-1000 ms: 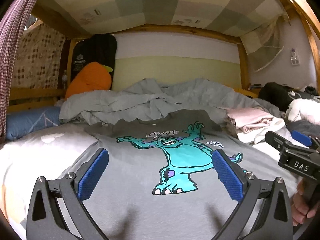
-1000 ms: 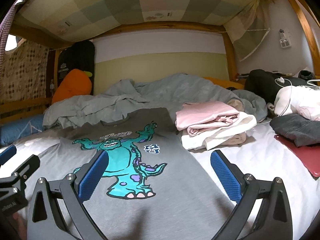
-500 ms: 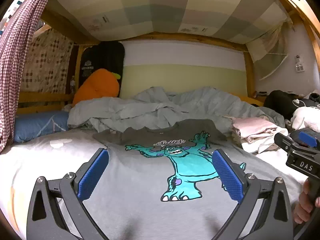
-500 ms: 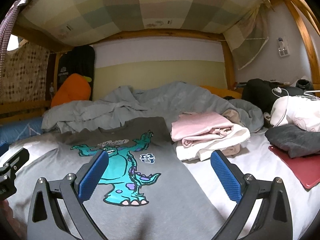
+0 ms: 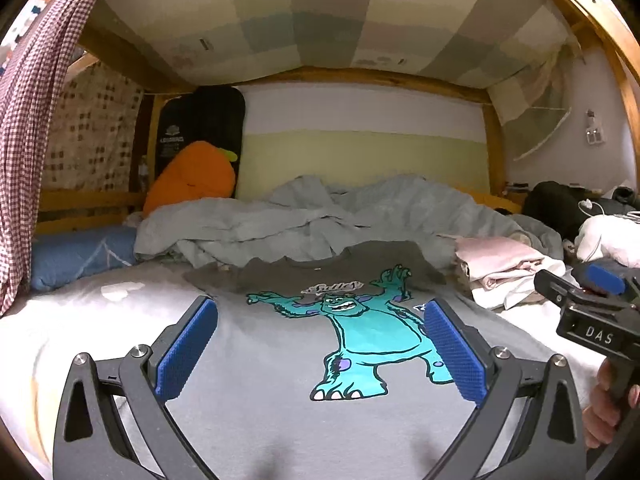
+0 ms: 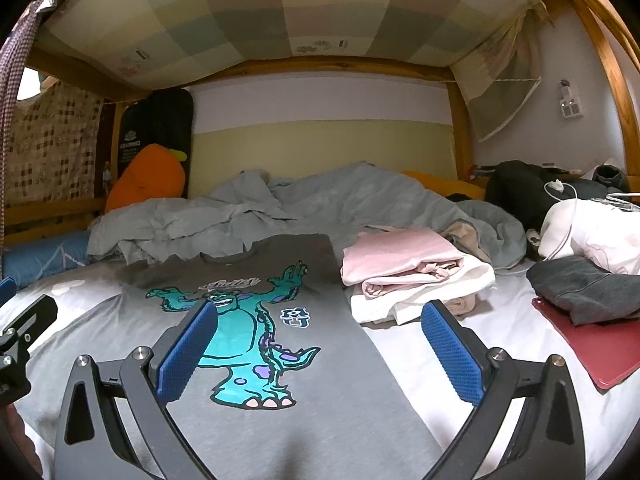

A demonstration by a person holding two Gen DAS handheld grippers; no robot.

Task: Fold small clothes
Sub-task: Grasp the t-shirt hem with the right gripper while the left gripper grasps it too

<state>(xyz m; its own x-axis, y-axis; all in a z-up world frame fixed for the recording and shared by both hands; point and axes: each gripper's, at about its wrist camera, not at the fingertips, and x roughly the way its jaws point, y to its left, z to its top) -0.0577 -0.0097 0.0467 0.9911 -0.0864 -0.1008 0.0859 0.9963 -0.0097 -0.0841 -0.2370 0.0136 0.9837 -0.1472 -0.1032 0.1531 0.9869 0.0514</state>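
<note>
A grey T-shirt [image 5: 280,360] with a teal cartoon monster print lies flat, front up, on the bed; it also shows in the right wrist view [image 6: 344,380]. My left gripper [image 5: 320,348] is open and empty, held low over the shirt's lower part. My right gripper [image 6: 318,350] is open and empty, over the shirt's right edge. The right gripper's body [image 5: 592,312] shows at the right edge of the left wrist view. The left gripper's body [image 6: 20,332] shows at the left edge of the right wrist view.
A stack of folded pink and white clothes [image 6: 412,276] lies right of the shirt. A rumpled grey duvet [image 6: 300,208] and an orange carrot plush [image 6: 148,180] lie behind. A dark garment on a red tablet [image 6: 592,336] lies at far right. Wooden bunk posts frame the bed.
Both grippers have risen and drawn back a little from the shirt, so more of the bed and canopy shows. Both stay open.
</note>
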